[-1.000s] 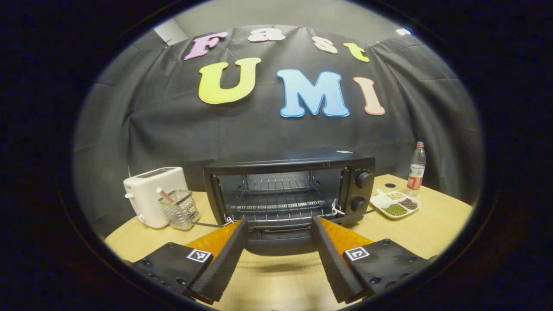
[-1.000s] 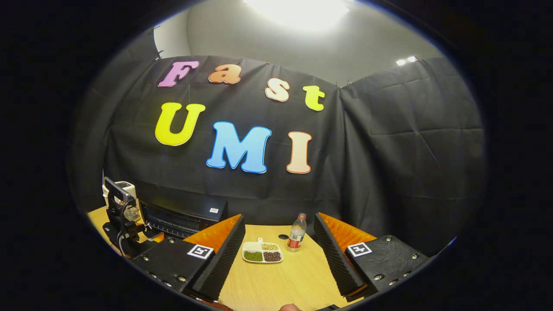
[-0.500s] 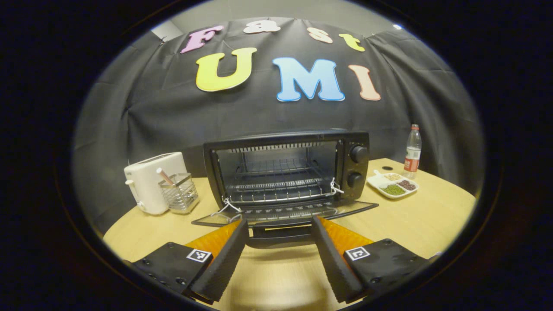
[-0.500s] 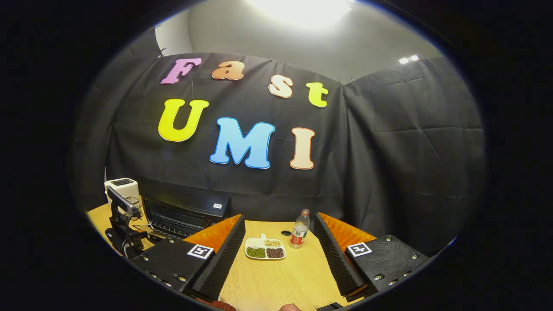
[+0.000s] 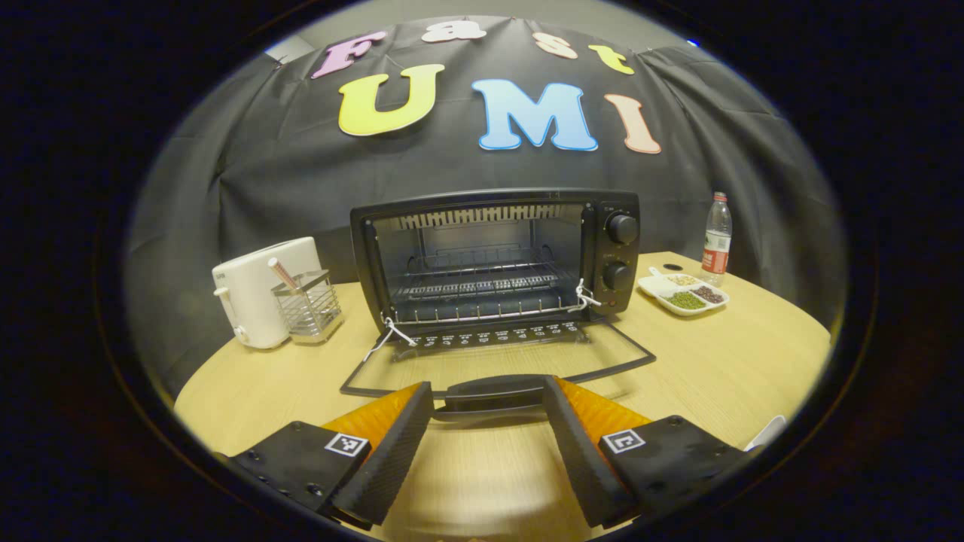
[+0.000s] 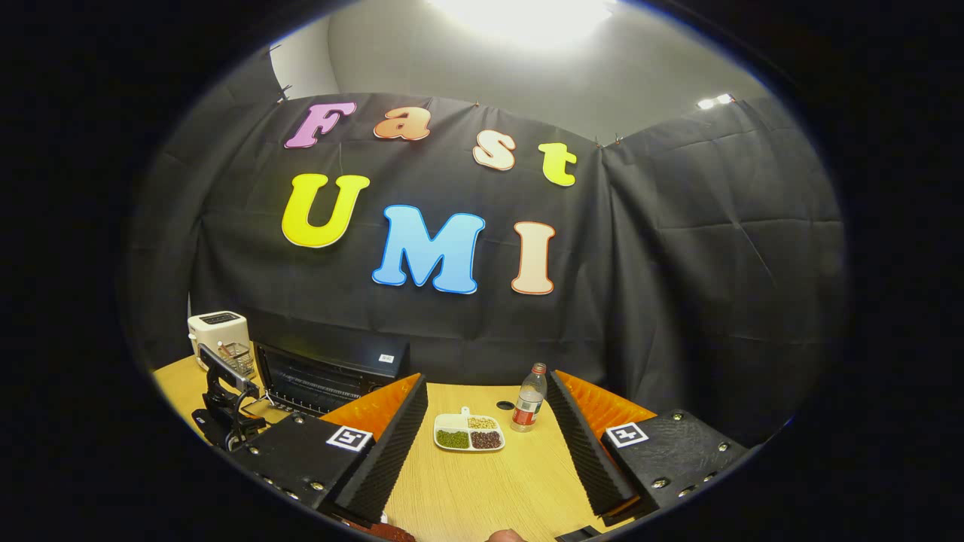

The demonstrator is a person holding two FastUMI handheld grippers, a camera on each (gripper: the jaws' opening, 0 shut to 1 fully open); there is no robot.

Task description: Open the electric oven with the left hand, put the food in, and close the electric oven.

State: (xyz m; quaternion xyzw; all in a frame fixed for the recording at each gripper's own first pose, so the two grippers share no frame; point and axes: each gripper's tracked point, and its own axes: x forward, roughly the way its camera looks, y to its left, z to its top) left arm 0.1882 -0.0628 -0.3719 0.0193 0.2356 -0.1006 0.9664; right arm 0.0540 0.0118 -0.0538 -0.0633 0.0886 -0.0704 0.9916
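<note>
With the electric oven (image 5: 497, 256) door (image 5: 497, 361) lowered flat, the left hand-held gripper (image 5: 488, 421) straddles its handle (image 5: 493, 391) with jaws spread, while the right hand-held gripper (image 6: 486, 459), also released, must next fetch the food dish (image 6: 468, 436) right of the oven.

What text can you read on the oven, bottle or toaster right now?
No text can be read.
Oven dial markings: blurred.
Bottle label: too small.
Toaster mark: blurred.
Sticker on the oven top: too small.
</note>
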